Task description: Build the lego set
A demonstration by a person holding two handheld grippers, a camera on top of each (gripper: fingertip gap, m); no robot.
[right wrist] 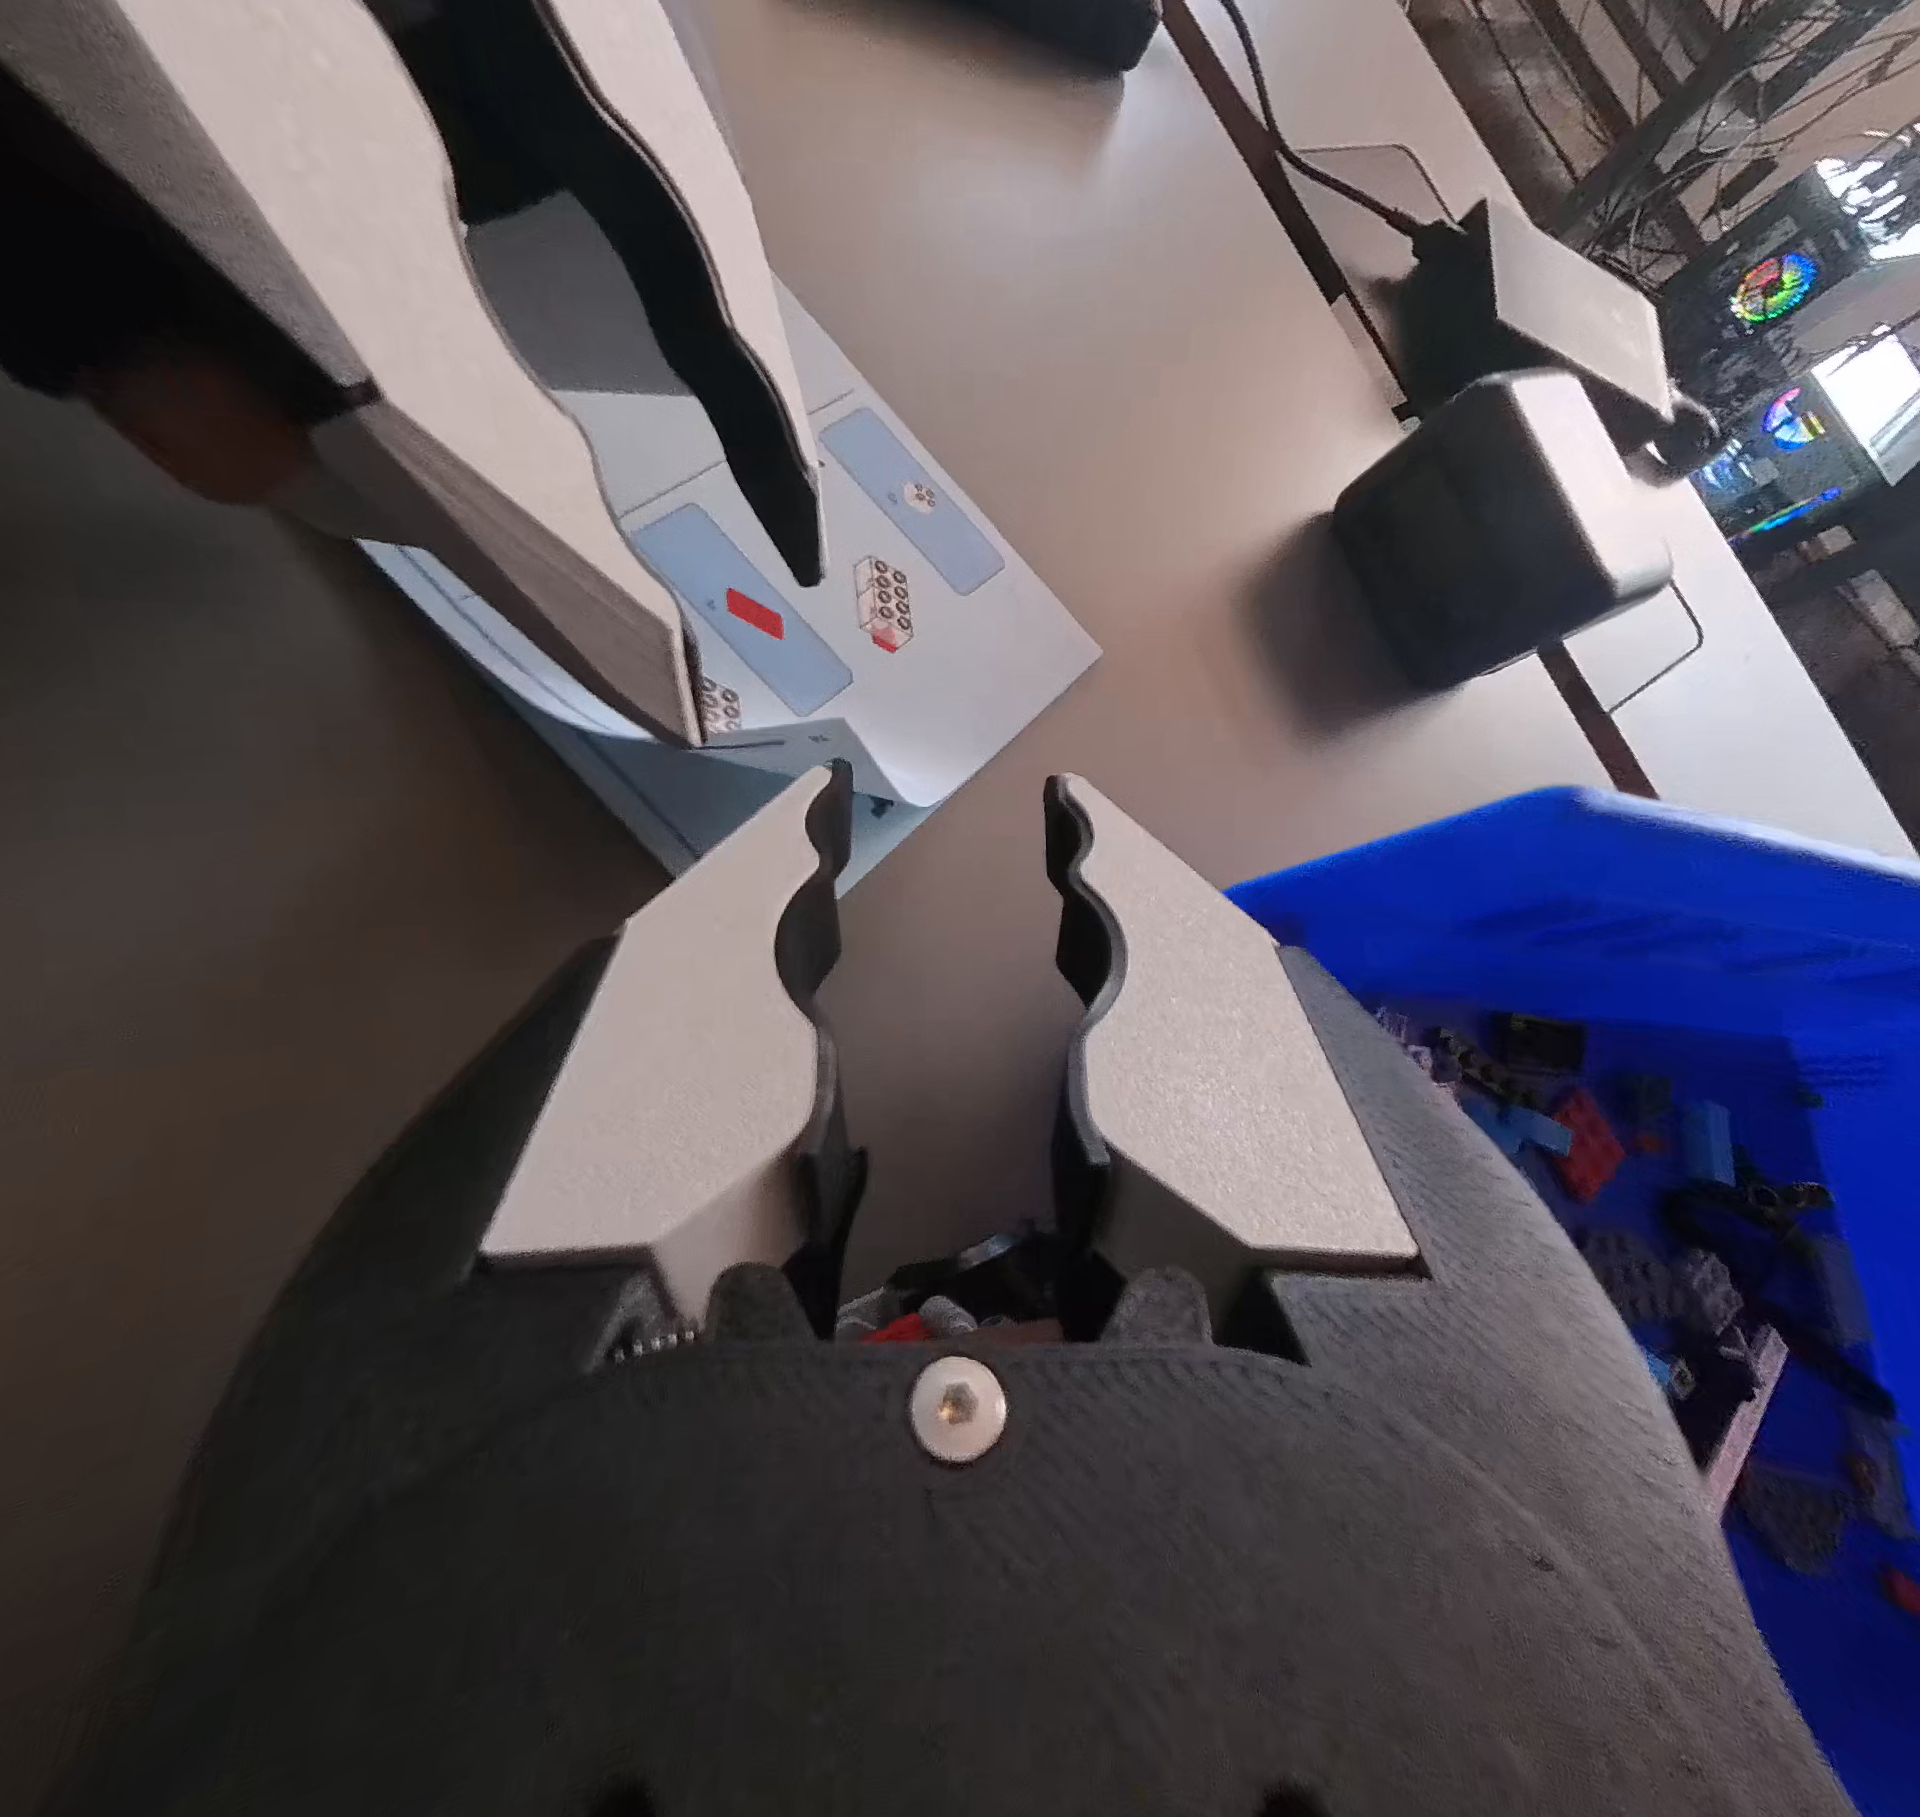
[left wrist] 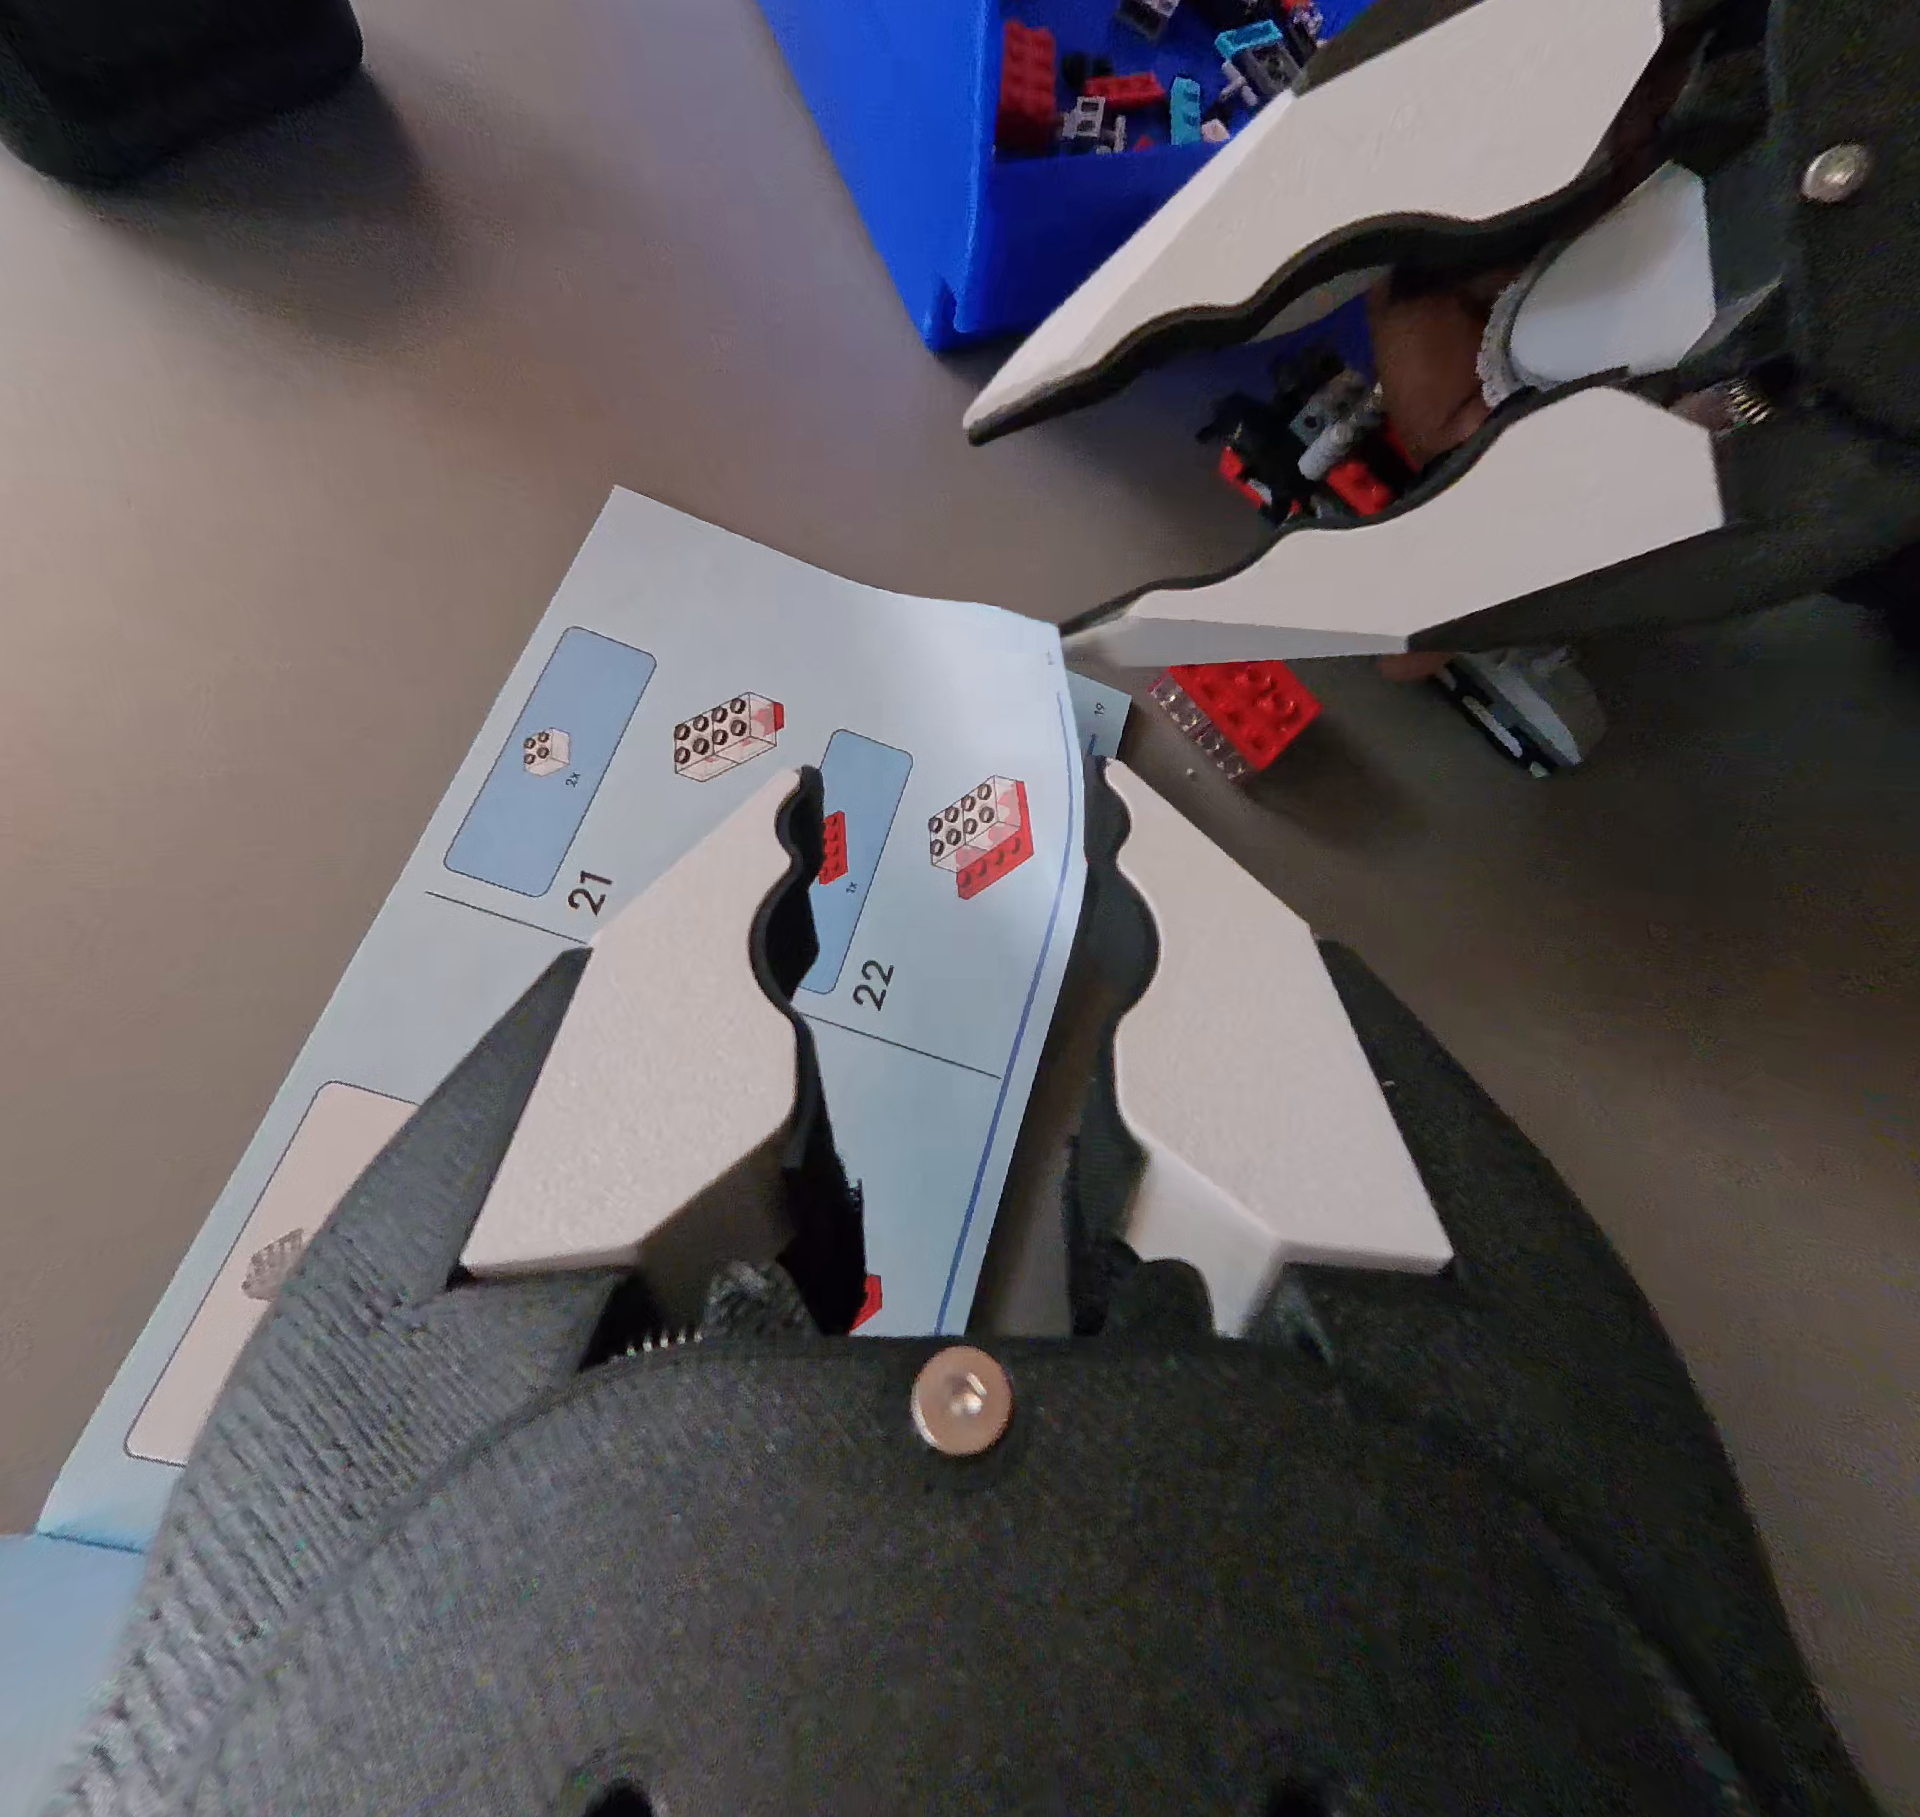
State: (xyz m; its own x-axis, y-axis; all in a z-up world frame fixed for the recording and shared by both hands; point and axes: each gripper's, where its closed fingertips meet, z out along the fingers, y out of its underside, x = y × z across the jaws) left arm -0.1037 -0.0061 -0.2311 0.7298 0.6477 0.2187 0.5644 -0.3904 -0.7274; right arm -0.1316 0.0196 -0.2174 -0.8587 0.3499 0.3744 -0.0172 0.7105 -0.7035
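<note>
— Biggest first: grey table [left wrist: 312,437], then blue bin [left wrist: 894,105] at its far side, heaped with loose bricks [left wrist: 1132,53] in red, teal, grey and black.

— Seen. Same blue bin [right wrist: 1558,894] at the right in the right wrist view. Next down?

— Instruction booklet [left wrist: 727,687], lying open on the table, top page curling up along its right edge.

— And the claws?

— Left gripper [left wrist: 951,780] hovering over the booklet, fingers apart, nothing between them. Right gripper [left wrist: 1023,531] reaching in from the right, fingers spread wide, lower tip just above a small brick stack.

— Confirmed in the right wrist view: right gripper [right wrist: 940,785] parted and empty, left gripper [right wrist: 748,655] likewise parted above the booklet [right wrist: 935,666].

— Smaller still: partly built model [left wrist: 1309,448], black, red and grey, on the table behind the right gripper's fingers, near the bin's corner.

— Smallest?

— Red and clear brick stack [left wrist: 1236,713], just beside the booklet's right edge, resting on the table, untouched.
</note>
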